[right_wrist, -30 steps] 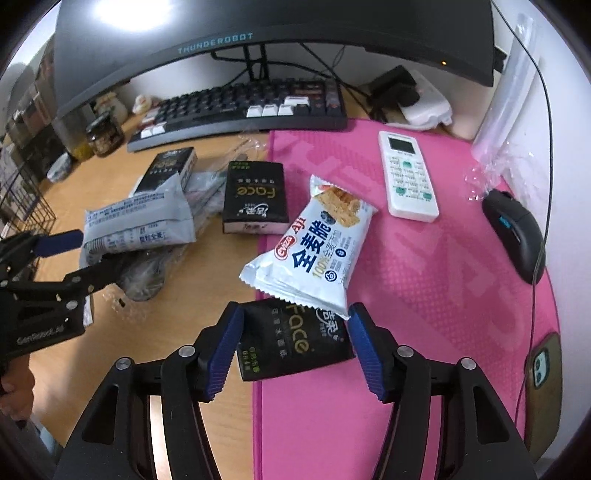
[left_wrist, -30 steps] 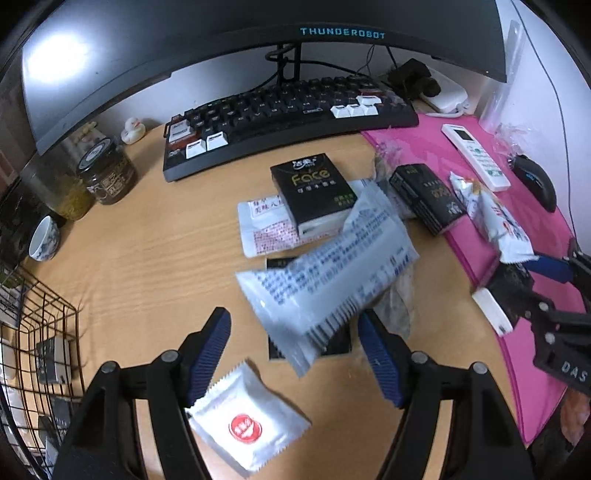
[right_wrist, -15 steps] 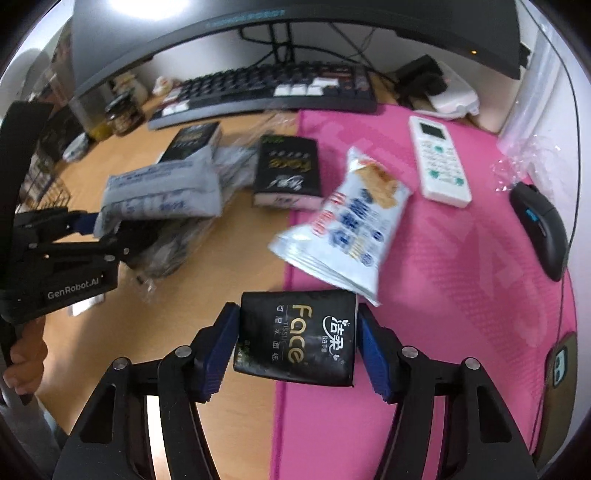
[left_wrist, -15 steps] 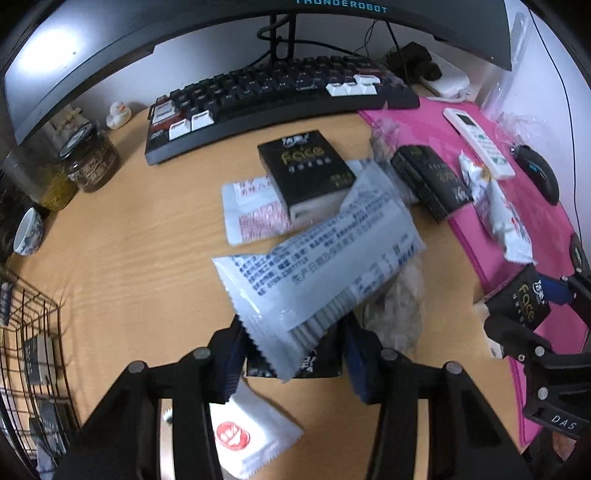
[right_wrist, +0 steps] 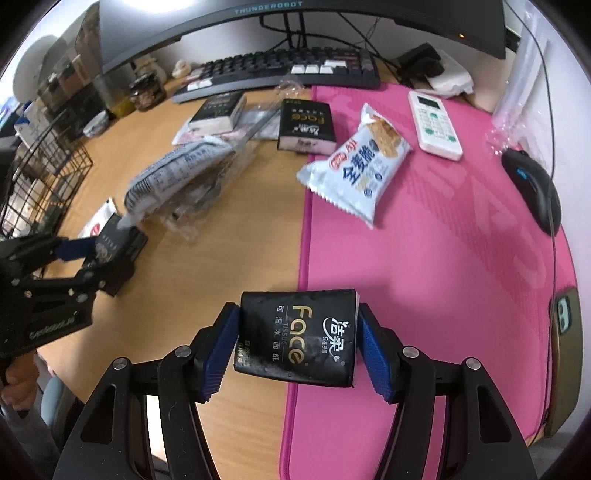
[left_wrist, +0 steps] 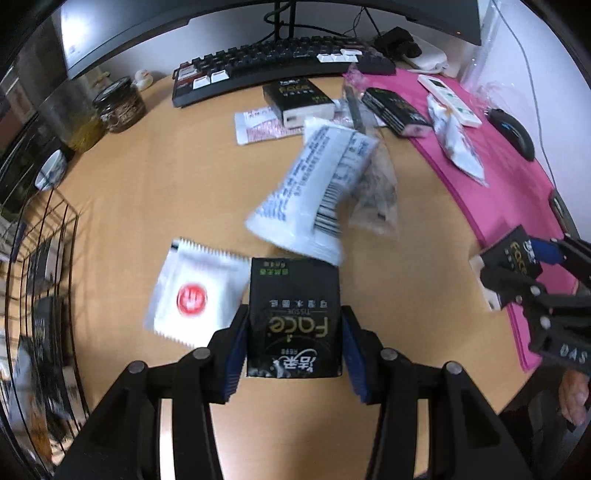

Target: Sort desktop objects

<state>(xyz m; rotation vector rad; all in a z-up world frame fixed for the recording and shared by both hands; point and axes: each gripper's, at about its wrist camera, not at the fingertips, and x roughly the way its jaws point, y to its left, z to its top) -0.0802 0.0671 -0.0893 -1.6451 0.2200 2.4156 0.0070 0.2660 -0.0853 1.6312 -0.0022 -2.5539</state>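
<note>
We hold one black tissue pack (left_wrist: 294,317) in our left claw (left_wrist: 294,339) and another tissue pack (right_wrist: 297,336) in our right claw (right_wrist: 297,345); two more packs, snack bags and sachets lie unsorted on the bench (left_wrist: 155,177).

Left wrist view: wire basket (left_wrist: 44,295) at left edge cut off, contents smeared by blur, unidentifiable. White printed packet (left_wrist: 317,192) mid-frame motion-blurred, text unreadable; it probably overlaps a clear wrapper (left_wrist: 380,199). Monitor (right_wrist: 295,22) cropped at top.

Keyboard (right_wrist: 280,70) under monitor (right_wrist: 295,22); mouse (right_wrist: 533,188) and remote (right_wrist: 435,124) on pink mat (right_wrist: 443,258).
</note>
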